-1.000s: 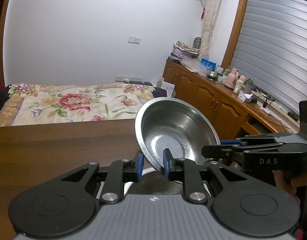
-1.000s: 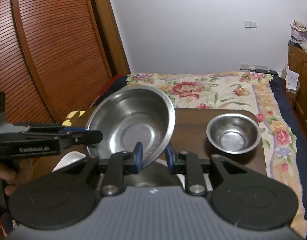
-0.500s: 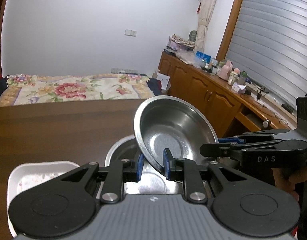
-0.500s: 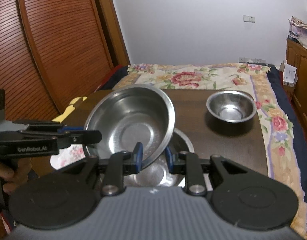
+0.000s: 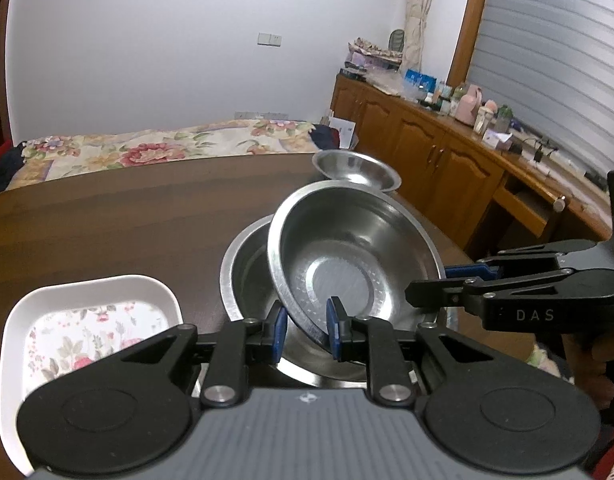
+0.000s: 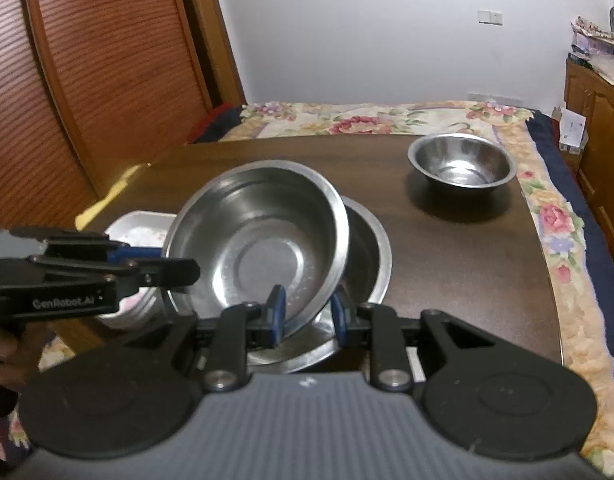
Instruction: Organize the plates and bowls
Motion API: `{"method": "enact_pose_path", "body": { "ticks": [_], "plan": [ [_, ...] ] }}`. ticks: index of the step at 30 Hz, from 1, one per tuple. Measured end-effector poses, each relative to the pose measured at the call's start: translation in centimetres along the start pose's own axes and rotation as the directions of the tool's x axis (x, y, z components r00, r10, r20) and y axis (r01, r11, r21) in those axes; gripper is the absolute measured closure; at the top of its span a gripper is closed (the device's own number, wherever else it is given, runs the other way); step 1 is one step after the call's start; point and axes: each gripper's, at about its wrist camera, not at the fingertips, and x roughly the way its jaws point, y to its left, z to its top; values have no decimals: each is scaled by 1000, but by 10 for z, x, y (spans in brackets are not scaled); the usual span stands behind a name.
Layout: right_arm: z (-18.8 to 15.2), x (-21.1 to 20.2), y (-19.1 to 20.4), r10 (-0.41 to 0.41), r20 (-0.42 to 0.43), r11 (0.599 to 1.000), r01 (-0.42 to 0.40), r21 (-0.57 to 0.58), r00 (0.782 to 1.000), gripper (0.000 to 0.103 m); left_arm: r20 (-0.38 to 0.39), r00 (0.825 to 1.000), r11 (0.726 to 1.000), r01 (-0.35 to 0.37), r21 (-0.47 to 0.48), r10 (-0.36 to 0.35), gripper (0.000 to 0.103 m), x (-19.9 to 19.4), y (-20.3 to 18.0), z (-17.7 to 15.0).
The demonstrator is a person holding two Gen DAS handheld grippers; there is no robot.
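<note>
The brown wooden surface point(image 6: 447, 256) is carrying everything, and it is filling far more of both views than a second ago, when the bed behind dominated: the two grippers have been coming down together. That descent is revealing the largest steel bowl point(image 5: 243, 276), which is resting on the surface directly below the load. The medium steel bowl point(image 5: 355, 256) is hanging tilted over it, its lower edge seeming to dip inside the bigger rim, though whether metal is touching metal cannot be told. This suggests the nesting step is nearly done and a release is probably coming next.

The left gripper point(image 5: 306, 330) is pinching the medium bowl's near rim between narrowly spread blue fingers point(image 5: 278, 332); the right gripper point(image 6: 308, 314) is clamping the opposite side of the rim the same way, its fingers point(image 6: 276, 312) barely apart.

The white floral plate point(image 5: 87, 332) is sitting at the near left, just beside the large bowl. The small steel bowl point(image 6: 463, 162) is standing well apart toward the far right corner, probably the next piece to stack.

The large bowl's base is mostly being hidden by the held bowl and both gripper bodies, and the plate's near edge is being cut off by the left gripper's housing.
</note>
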Motion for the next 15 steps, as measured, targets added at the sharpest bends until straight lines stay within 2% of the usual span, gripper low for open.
{"method": "enact_pose_path", "body": {
  "ticks": [15],
  "plan": [
    [-3, 5, 5, -38, 13, 998, 38, -44, 999, 77, 3, 998, 996, -55, 72, 55, 79, 12, -7, -4]
  ]
}}
